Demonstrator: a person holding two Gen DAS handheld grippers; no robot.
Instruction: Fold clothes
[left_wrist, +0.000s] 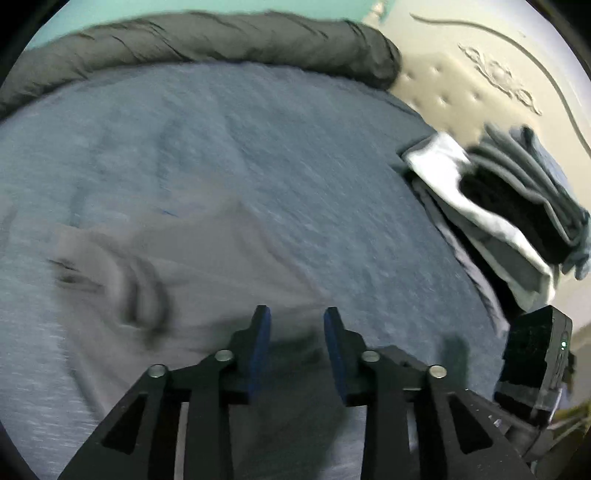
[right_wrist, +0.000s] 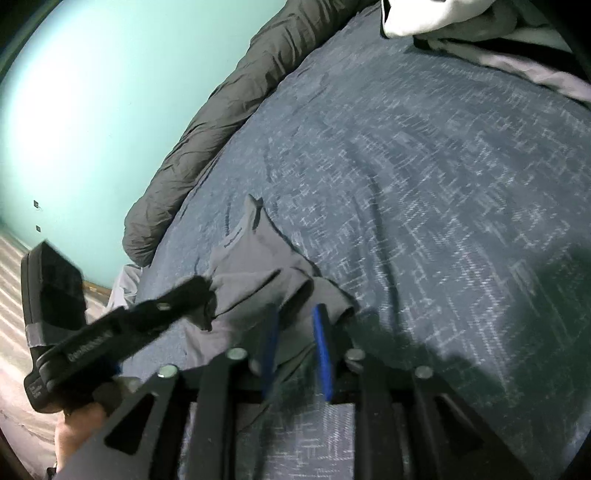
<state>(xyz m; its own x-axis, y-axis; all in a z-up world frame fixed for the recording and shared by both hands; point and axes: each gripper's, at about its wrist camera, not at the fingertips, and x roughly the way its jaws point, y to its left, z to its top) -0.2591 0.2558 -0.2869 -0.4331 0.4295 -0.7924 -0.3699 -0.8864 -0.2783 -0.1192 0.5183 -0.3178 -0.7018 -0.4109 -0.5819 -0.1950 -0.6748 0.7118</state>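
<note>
A small grey garment (left_wrist: 192, 266) lies crumpled on the blue-grey bedspread (left_wrist: 295, 155). In the left wrist view my left gripper (left_wrist: 297, 317) is open, its blue pads just above the garment's near edge. In the right wrist view the grey garment (right_wrist: 258, 273) lies bunched on the bedspread (right_wrist: 424, 192). My right gripper (right_wrist: 295, 317) is open over the garment's near fold. The left gripper (right_wrist: 192, 291) enters from the left, its tip at the garment's left edge; its jaw state cannot be told from this view.
A stack of folded clothes (left_wrist: 517, 210) sits at the right on the bare mattress (left_wrist: 480, 55). A rolled dark grey duvet (left_wrist: 207, 40) lines the far edge, also seen in the right wrist view (right_wrist: 221, 118). A teal wall (right_wrist: 92, 92) stands behind.
</note>
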